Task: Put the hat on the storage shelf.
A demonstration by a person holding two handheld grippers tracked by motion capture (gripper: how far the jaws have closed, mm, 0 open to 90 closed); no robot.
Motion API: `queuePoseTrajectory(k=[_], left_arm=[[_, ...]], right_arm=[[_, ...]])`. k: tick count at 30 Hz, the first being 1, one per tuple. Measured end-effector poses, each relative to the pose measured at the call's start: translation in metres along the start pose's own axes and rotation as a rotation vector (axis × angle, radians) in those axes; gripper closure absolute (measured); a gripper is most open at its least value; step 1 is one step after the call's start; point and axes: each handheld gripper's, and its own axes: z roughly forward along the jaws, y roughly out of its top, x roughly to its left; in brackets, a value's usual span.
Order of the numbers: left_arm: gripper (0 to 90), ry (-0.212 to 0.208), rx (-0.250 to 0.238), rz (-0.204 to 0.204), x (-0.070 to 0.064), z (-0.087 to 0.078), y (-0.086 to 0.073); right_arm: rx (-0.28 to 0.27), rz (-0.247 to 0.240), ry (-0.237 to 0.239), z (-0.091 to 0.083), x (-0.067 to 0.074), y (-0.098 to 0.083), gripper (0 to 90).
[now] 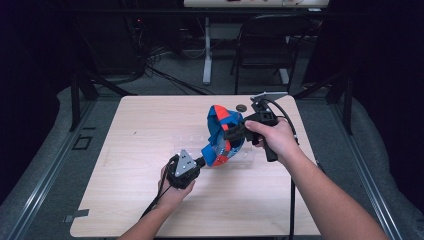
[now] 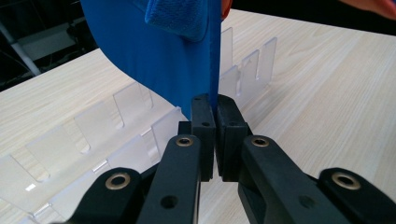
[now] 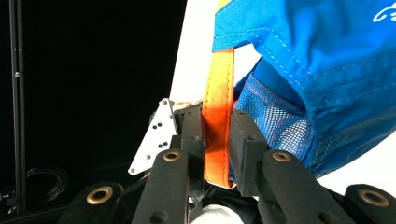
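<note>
Fabric stretched between two grips is what matters here: the blue and orange cap [image 1: 222, 135] hangs in the air above the middle of the tabletop [image 1: 150, 130], held from both ends. The left tongs [image 1: 202, 161] are clamped on the thin blue edge of the cap's low, near end, the jaws pressed together on it in the left gripper view [image 2: 212, 93]. The right tongs [image 1: 234, 131] are closed on the orange strap [image 3: 218, 121] at the cap's upper side, with blue cloth and mesh bulging just beside them. So the cap's long axis runs on a slant, from the left tongs low and near the person up to the right tongs, farther off and to the right. Below the cap lies a clear plastic divider tray [image 2: 116, 135] on the tabletop, close under the left tongs. Any lowering would probably have to follow that slant, with the left end arriving first.
</note>
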Motion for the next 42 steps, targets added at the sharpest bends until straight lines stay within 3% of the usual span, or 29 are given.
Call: queuePoseTrajectory(k=[7,26,34,40,42], left_arm=[[88.1,-0.015,0.005,0.011,0.003,0.001,0.002],[87.9,-0.009,0.059,-0.036,0.003,0.011,-0.018],[87.5,-0.015,0.073,-0.051,0.004,0.01,-0.019],[85.8,-0.045,0.077,-0.103,0.008,0.008,-0.02],[79.0,-0.067,0.072,-0.125,0.008,0.007,-0.019]], right_arm=[[-0.019,0.002,0.009,-0.005,0.005,0.0,77.7],[0.0,0.027,-0.021,0.008,-0.017,0.003,77.6],[-0.001,0.028,-0.027,0.008,-0.019,0.003,77.4],[0.003,0.022,-0.027,0.007,-0.02,0.003,77.4],[-0.011,0.022,-0.035,0.006,-0.021,0.004,77.2]])
